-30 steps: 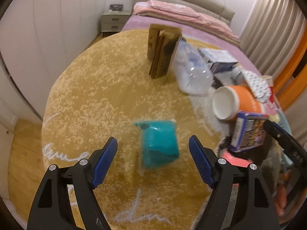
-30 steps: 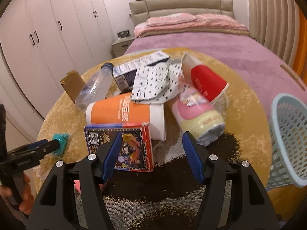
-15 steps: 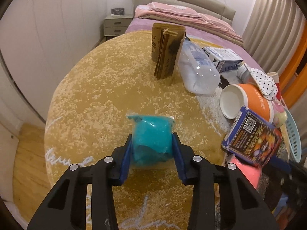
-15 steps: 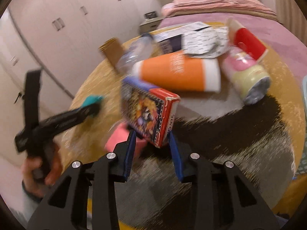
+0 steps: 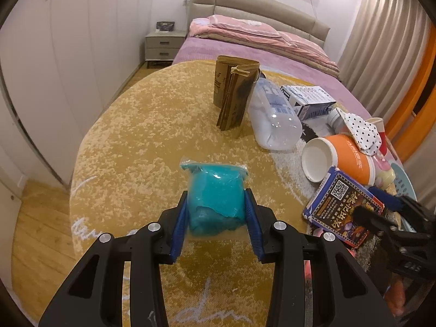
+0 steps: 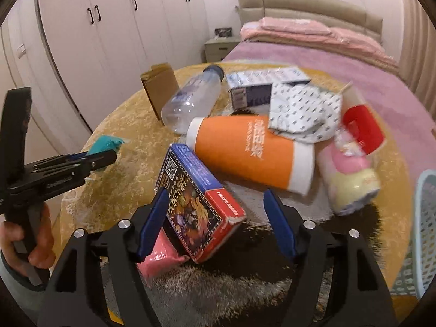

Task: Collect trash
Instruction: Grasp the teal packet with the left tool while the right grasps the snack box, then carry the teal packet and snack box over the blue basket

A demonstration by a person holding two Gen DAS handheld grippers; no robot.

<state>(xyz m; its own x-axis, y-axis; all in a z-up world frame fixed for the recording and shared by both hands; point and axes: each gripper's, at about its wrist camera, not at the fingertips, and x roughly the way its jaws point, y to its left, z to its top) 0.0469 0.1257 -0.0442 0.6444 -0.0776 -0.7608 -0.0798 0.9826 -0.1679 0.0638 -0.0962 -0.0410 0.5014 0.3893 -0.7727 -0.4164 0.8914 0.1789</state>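
The left gripper (image 5: 216,214) is clamped on a teal packet (image 5: 215,199), both blue pads pressing its sides above the yellow rug (image 5: 141,136). The right gripper (image 6: 215,223) stands wide, its jaws having just been opening; a card box (image 6: 196,204) sits tilted between them, its side against the left pad and well clear of the right one. Whether the box still hangs on that pad or rests on the pink packet (image 6: 158,259) beneath is hard to tell. Behind it lie an orange cup (image 6: 250,150), a clear bottle (image 6: 193,100), a spotted wrapper (image 6: 302,111) and a pink-and-yellow bottle (image 6: 351,179). A pale blue basket (image 6: 425,231) stands at the right edge.
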